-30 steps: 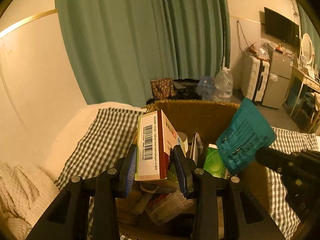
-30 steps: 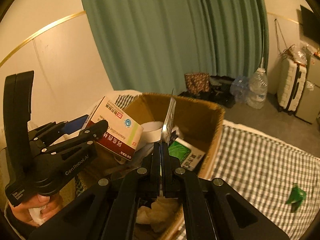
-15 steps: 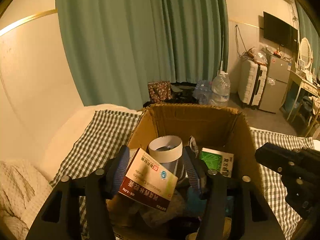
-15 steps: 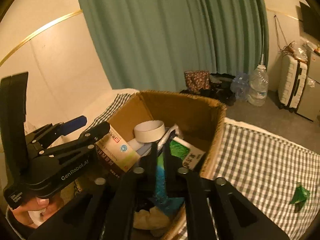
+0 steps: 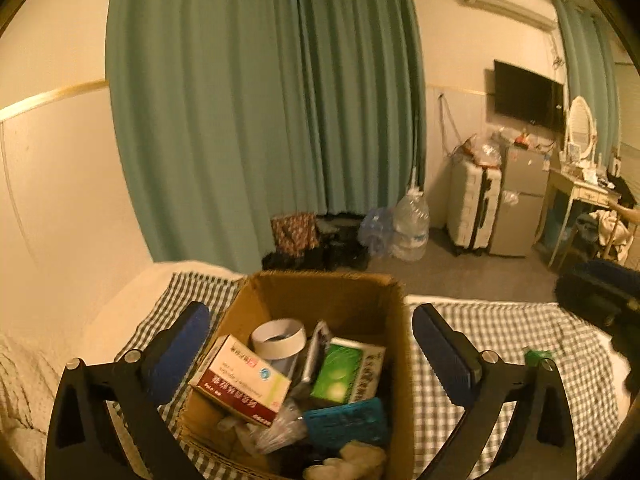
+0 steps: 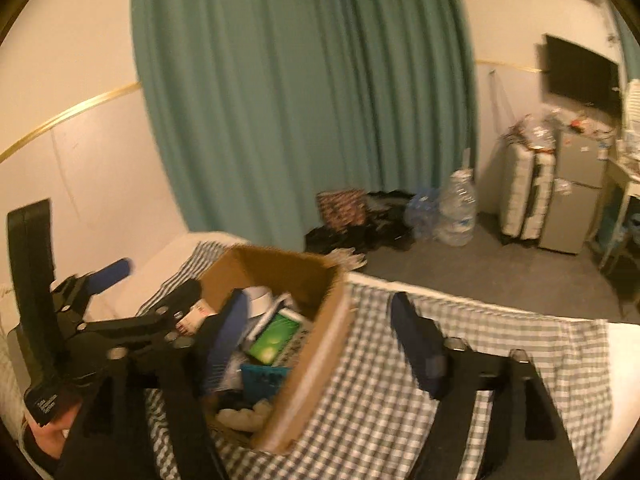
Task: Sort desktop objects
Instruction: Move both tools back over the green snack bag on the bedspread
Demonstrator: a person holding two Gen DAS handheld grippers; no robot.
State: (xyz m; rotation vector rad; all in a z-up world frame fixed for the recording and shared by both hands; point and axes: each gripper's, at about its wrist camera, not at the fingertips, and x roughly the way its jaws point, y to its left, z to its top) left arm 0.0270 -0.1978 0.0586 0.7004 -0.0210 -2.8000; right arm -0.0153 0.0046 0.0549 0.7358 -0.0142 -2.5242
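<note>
both tongs, left (image 5: 311,346) and right (image 6: 318,334), just spread empty; cardboard box (image 5: 320,294) bottom cut off, contents blurred.

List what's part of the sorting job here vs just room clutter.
Job:
- cardboard box
- red-and-white medicine box, in it
- teal card, in it
- tape roll, green box, in it
- left gripper, right gripper, both open, jaws just opened, nothing between them

Lying about:
- checked cloth
- green scrap on cloth
- water jug
- suitcase
- TV

Green curtain (image 5: 260,120), cream walls, dim light
</note>
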